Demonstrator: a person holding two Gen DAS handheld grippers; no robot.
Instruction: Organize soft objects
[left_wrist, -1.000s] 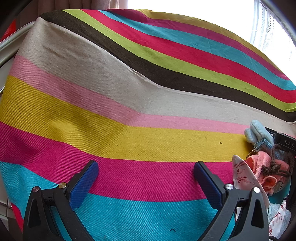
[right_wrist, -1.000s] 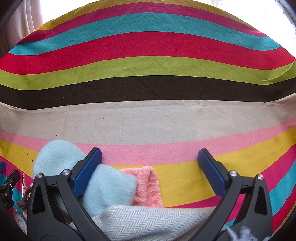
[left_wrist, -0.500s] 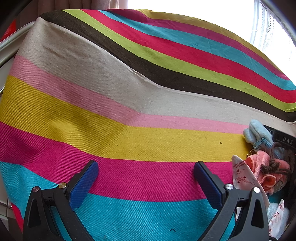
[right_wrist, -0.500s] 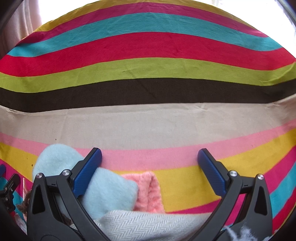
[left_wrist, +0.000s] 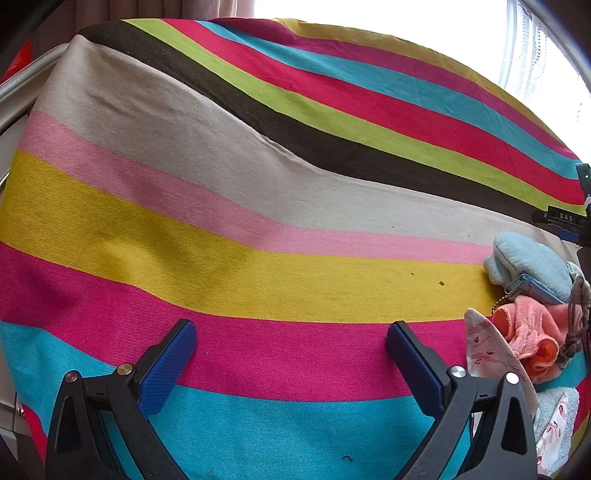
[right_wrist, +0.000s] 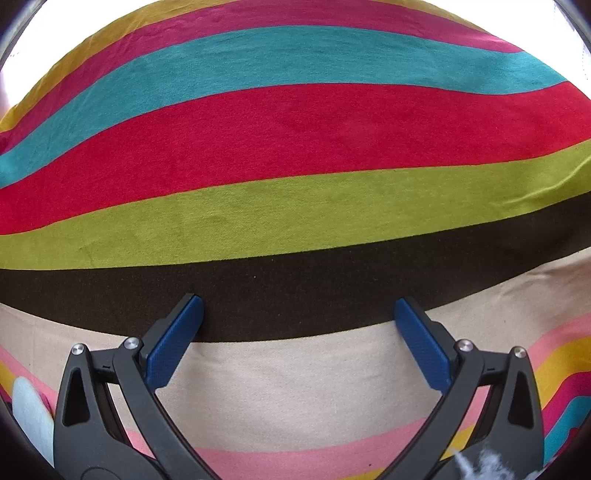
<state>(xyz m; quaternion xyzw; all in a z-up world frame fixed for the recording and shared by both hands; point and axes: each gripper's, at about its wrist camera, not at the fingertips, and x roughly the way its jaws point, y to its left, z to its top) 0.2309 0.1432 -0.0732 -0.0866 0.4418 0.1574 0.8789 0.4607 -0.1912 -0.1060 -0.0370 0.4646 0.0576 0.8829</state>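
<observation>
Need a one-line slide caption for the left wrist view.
Open left tongs empty over the striped cloth, with a light blue fleece piece and pink fabric piled at right.

Before your left gripper (left_wrist: 291, 354) the striped cloth (left_wrist: 229, 229) lay bare, so you had free passage forward and leftward. On its right the pile blocked you: the light blue pouch (left_wrist: 528, 266), the pink cloth (left_wrist: 532, 332), the printed fabric (left_wrist: 487, 354). Your right gripper (right_wrist: 299, 343) had only bare stripes ahead.

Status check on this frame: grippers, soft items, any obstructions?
Left gripper open, empty. Right gripper open, empty, over striped cloth. Soft pile untouched, right of left gripper. Nothing blocking.
</observation>
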